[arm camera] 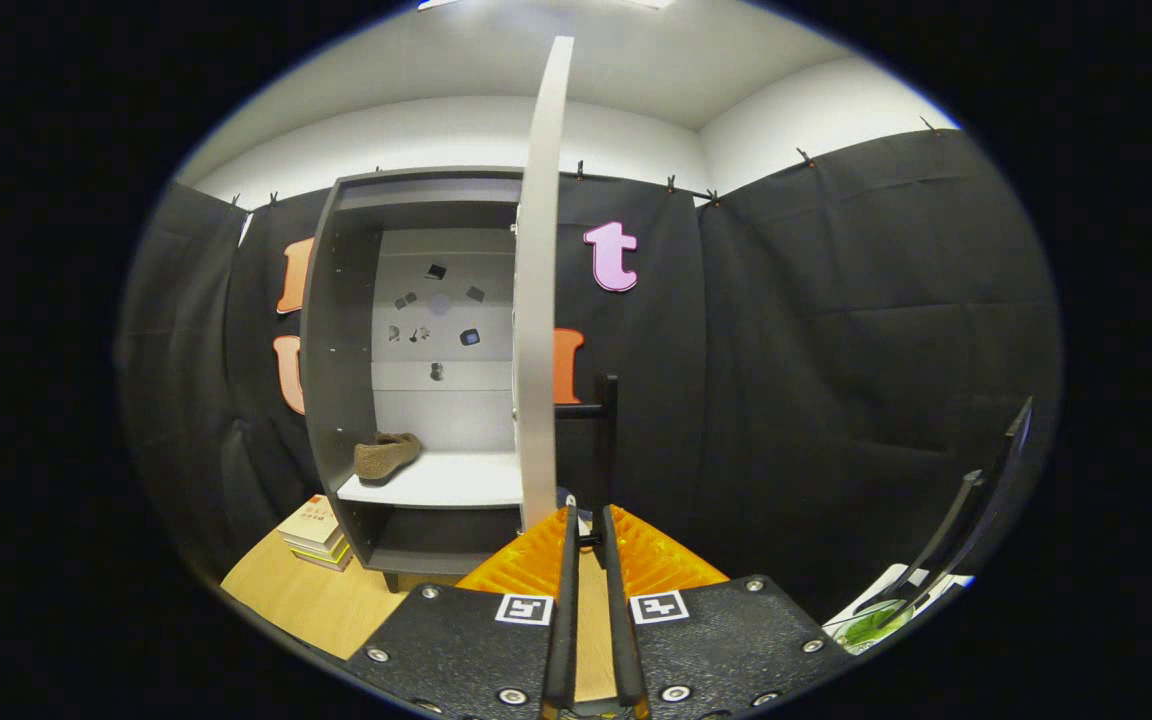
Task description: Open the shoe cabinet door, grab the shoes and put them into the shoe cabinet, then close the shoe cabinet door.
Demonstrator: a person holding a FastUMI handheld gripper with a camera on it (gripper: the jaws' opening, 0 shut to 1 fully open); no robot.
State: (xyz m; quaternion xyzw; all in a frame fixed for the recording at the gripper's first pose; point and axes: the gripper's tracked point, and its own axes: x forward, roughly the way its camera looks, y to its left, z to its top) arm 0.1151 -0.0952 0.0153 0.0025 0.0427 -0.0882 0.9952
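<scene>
Gripper view. Gripper (586,525), fingers nearly together with a narrow empty gap, grasping nothing, tips just short of the door (541,300). The door stands open, seen edge-on, its long axis vertical. Shoe cabinet (336,350) is left of it; one shoe (386,456) lies on the shelf (446,485), long axis across the shelf. Books (314,532) lie beside the cabinet base on the table (306,600).

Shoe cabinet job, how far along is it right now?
Done: the cabinet door stands open, and a brown shoe lies on the shelf inside. In hand: the gripper, fingers nearly together and holding nothing, sits just short of the door's lower edge. Left: closing the door.
</scene>
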